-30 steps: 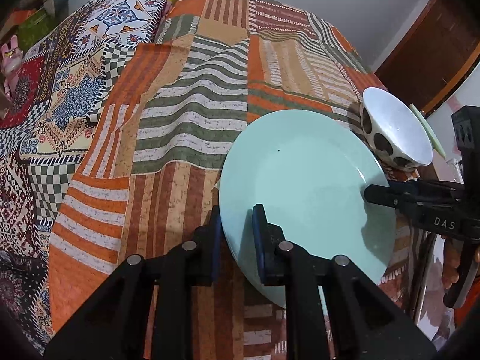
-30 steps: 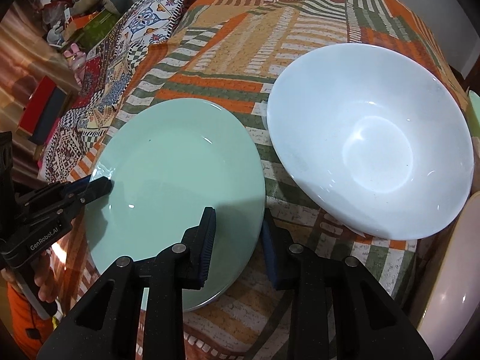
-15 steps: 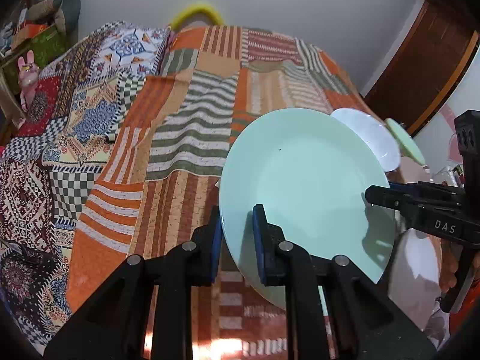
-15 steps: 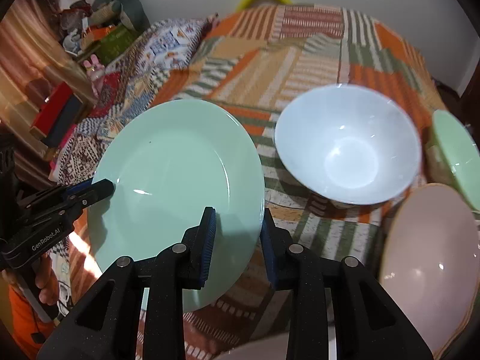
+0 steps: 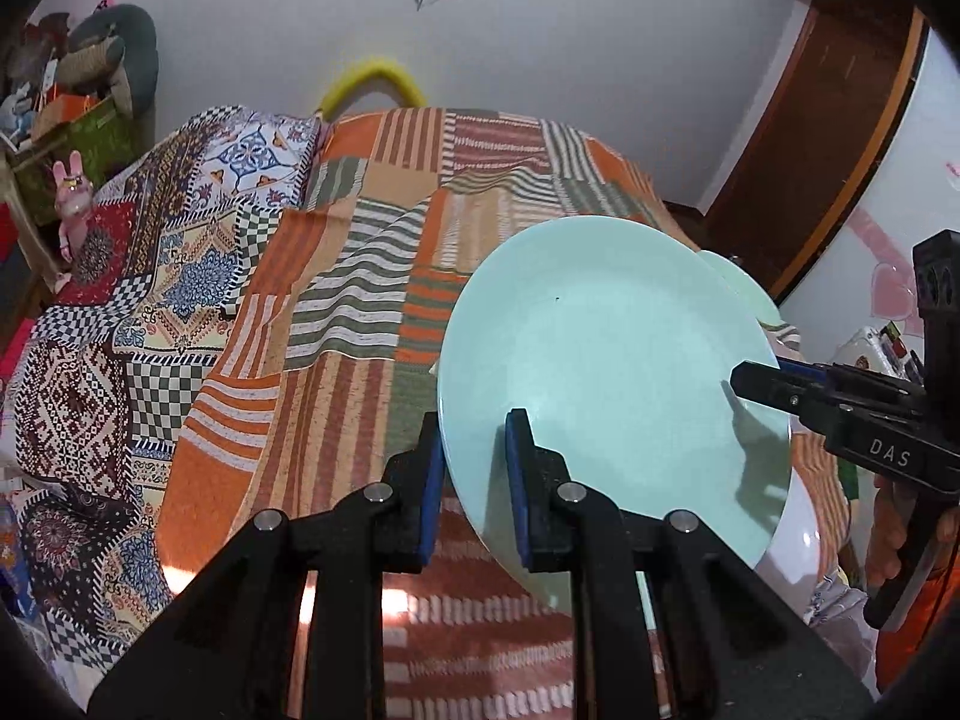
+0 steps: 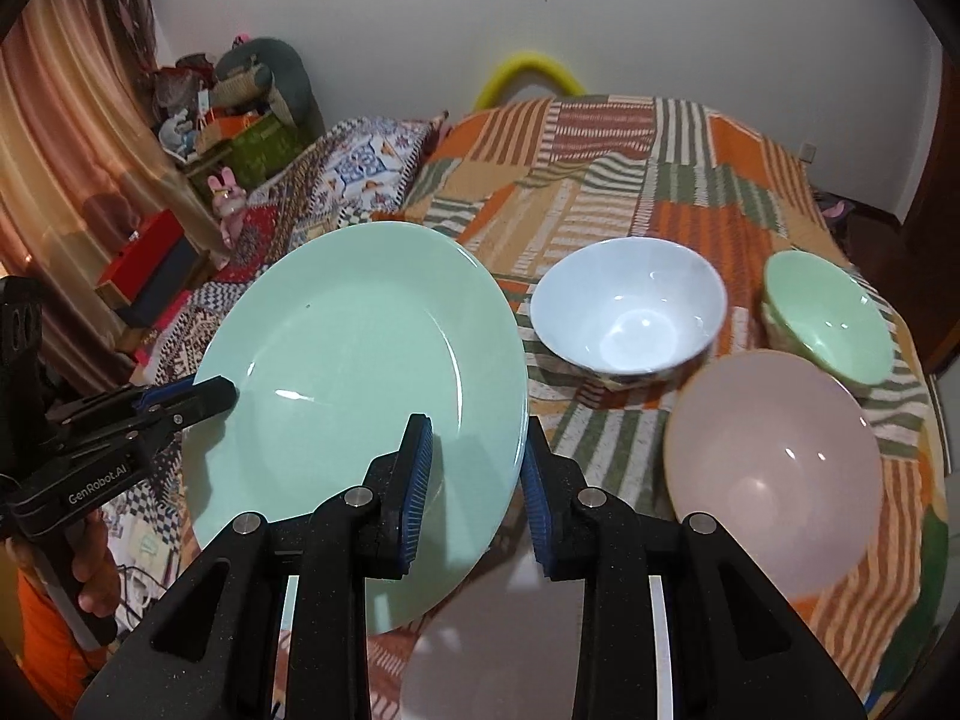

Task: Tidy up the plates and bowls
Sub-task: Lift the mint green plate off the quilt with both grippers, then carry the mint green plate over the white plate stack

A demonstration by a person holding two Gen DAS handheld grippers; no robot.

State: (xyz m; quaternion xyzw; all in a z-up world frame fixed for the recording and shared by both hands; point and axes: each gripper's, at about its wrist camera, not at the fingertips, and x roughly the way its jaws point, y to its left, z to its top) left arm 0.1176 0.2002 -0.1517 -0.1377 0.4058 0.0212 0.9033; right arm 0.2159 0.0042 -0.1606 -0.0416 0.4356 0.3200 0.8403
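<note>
A mint-green plate [image 6: 354, 372] hangs in the air above a patchwork-covered bed [image 5: 372, 276], gripped at opposite edges by two hand-held tools: the left tool [image 5: 474, 480] is clamped on the rim nearest its own camera, the right tool [image 6: 477, 480] pinches the far side, its blue pads [image 6: 418, 480] closed over the rim. On the bedspread beyond sit a white bowl [image 6: 627, 315], a green bowl [image 6: 831, 321] just to its right and a pink bowl [image 6: 774, 474] nearest the camera; a pale plate or lid [image 6: 534, 648] shows below the right tool, too blurred to identify. The step in hand appears to be carrying the plate to its stacking place, possibly that pale dish beneath. Doing it well means both hands travelling together at one pace, so neither pad slides along the glazed rim, and keeping the plate close to level. The pink bowl lies near the likely path and is the chief thing to steer clear of. The bedding is soft and uneven, so the plate should be lowered flat and fully seated before either tool lets go.
</note>
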